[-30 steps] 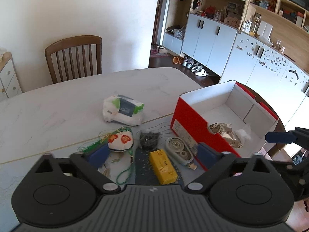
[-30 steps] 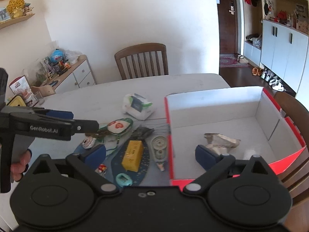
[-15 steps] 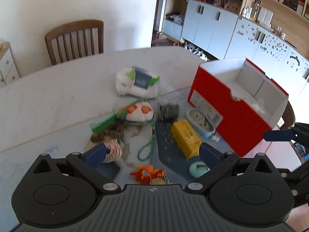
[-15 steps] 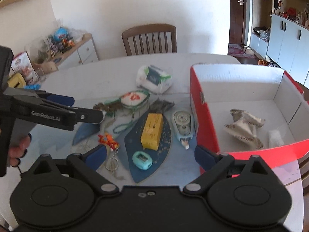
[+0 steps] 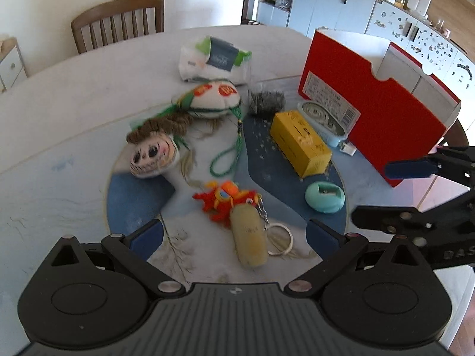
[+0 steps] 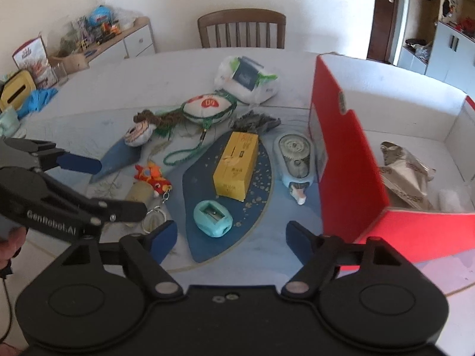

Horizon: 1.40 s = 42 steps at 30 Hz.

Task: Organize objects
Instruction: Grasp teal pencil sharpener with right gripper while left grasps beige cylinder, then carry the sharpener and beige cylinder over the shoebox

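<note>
Both jaws stand apart and empty; the right gripper (image 6: 231, 234) has just been narrowing above the teal egg-shaped plastic sharpener (image 6: 212, 218), the left gripper (image 5: 234, 235) over the orange plush keychain (image 5: 227, 203). Mid-frame lies the yellow rectangular carton (image 6: 236, 166); right, the red cardboard box's (image 6: 350, 160) wall crowds the bench (image 6: 118, 89).

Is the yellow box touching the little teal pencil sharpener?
Apart. The right wrist view shows blue mat between the yellow box and the teal pencil sharpener; the left wrist view shows the same gap.
</note>
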Tool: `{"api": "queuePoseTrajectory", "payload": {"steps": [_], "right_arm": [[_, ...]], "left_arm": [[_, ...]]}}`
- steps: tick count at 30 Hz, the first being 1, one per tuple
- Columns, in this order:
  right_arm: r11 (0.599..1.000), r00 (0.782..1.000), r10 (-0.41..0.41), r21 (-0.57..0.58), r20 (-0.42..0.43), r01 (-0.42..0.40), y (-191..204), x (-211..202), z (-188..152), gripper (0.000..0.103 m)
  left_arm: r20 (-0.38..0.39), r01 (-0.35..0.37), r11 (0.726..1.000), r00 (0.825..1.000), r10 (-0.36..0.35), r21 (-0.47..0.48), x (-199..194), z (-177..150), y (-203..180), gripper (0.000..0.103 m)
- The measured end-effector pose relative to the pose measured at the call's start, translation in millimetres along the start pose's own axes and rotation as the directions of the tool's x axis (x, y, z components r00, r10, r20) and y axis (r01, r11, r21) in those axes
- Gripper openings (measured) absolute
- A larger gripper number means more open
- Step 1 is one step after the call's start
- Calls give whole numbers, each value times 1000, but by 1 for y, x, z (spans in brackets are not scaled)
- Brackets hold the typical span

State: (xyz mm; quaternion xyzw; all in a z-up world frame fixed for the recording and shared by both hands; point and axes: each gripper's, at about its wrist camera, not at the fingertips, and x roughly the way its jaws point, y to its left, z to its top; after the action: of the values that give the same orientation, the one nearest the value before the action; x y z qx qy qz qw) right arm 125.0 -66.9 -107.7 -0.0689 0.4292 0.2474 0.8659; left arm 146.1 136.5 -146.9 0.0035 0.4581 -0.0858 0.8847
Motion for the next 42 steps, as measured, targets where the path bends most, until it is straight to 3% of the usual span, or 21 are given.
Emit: {"api": "queuePoseTrajectory", "payload": {"steps": [5, 8, 11, 15, 18, 21, 30, 31, 42], "right_arm": [[999, 1000, 24, -26, -7, -24, 1, 9, 0, 76], [999, 999, 32, -28, -18, -33, -2, 14, 0, 74], [999, 999, 35, -19, -32, -36, -4, 21, 2, 67], [999, 998, 48, -17, -43, -48, -3, 26, 3, 60], [998, 997, 56, -27, -50, -58, 1, 28, 5, 55], [998, 997, 59, -34, -56, -61, 4, 30, 5, 49], [998, 998, 38, -42, -58, -41, 11, 32, 6, 36], [998, 998, 31, -44, -59, -34, 11, 32, 6, 34], [1000, 999, 13, -19, -36, -13, 14, 19, 4, 33]], "left_arm": [[3, -30, 999, 1000, 30, -37, 4, -4, 4, 101], [10, -34, 999, 999, 34, -36, 4, -5, 5, 96], [13, -22, 999, 1000, 23, -40, 5, -5, 5, 91], [6, -13, 999, 1000, 13, -36, 6, -5, 2, 72], [9, -8, 999, 1000, 9, -32, 6, -5, 1, 69], [6, 1, 1000, 1000, -1, -26, 6, -4, 0, 51], [8, 22, 1000, 1000, -22, -9, 5, -6, -6, 32], [10, 25, 1000, 1000, -25, -7, 4, -6, -6, 26], [7, 34, 999, 999, -34, -3, -2, -5, -8, 23]]}}
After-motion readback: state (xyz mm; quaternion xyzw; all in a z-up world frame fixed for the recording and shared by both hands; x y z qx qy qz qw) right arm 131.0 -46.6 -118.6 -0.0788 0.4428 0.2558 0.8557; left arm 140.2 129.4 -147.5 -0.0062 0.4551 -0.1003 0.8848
